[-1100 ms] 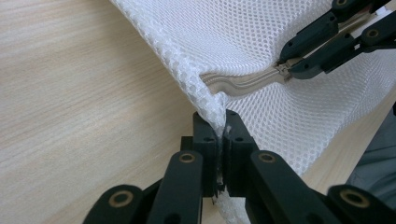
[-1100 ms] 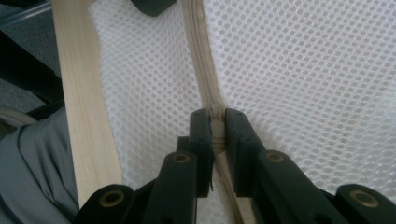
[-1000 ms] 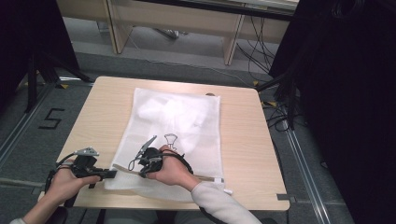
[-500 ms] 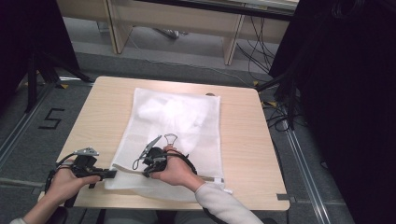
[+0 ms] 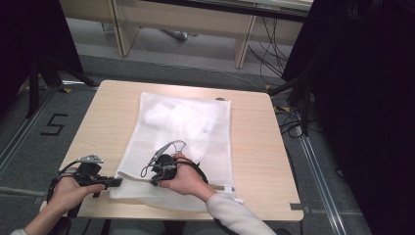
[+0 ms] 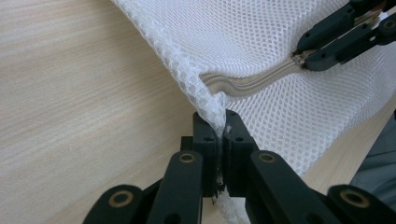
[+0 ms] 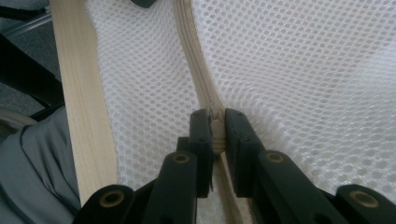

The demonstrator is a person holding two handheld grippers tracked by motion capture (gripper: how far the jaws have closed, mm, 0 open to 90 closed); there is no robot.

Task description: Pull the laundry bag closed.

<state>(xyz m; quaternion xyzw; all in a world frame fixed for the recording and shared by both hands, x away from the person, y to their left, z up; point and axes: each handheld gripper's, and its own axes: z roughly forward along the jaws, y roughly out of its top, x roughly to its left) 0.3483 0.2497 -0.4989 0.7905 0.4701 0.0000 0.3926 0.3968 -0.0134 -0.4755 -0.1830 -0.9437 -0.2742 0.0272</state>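
Across the middle of the high view, your white mesh laundry bag [image 5: 183, 142] lies flat on the light wooden table [image 5: 254, 147], with something white bunched inside its upper part. At lower left your left gripper [image 5: 116, 182] meets the bag's near left corner; just right of it, near lower centre, your right gripper [image 5: 155, 180] rests on the bag's near edge, where the beige zipper [image 5: 210, 185] runs toward the right.

Low in the left gripper view, your jaws are pressed together on the bag's corner seam [image 6: 218, 122], the mesh rising up and away to the upper right. At the upper right edge of that frame, your other gripper pinches the zipper tape [image 6: 252, 81], which curves back toward the corner.

At the centre of the right gripper view, your jaws are clamped narrow on the zipper [image 7: 217, 122], which runs from the top of the frame down between them. Mesh spreads on both sides, and a strip of table edge [image 7: 81, 102] runs down the left, with grey fabric at lower left.
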